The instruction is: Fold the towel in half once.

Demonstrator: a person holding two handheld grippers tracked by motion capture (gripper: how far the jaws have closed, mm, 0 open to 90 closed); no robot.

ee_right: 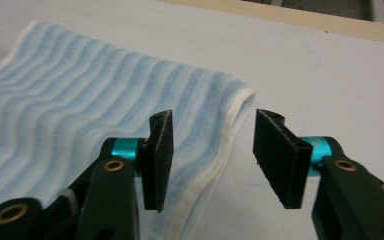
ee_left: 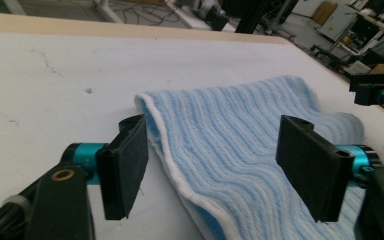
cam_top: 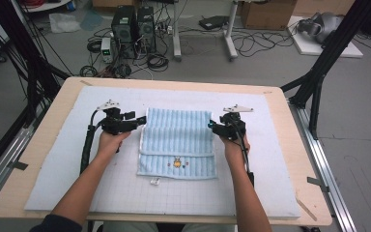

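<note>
A light blue ribbed towel (cam_top: 178,143) with a white hem lies folded on the white mat, a small embroidered figure near its front edge. My left gripper (cam_top: 137,121) is at the towel's left edge and stands open; in the left gripper view its jaws straddle the white-hemmed edge of the towel (ee_left: 220,150), and the gripper (ee_left: 220,172) holds nothing. My right gripper (cam_top: 212,124) is at the towel's right edge, also open. In the right gripper view the gripper (ee_right: 210,155) has its jaws on either side of the towel's hemmed corner (ee_right: 237,112).
A white grid mat (cam_top: 125,193) covers the wooden table (cam_top: 53,116). A small white tag (cam_top: 155,181) lies just in front of the towel. Black frame posts stand at both sides, with computers and cables on the floor beyond the far edge.
</note>
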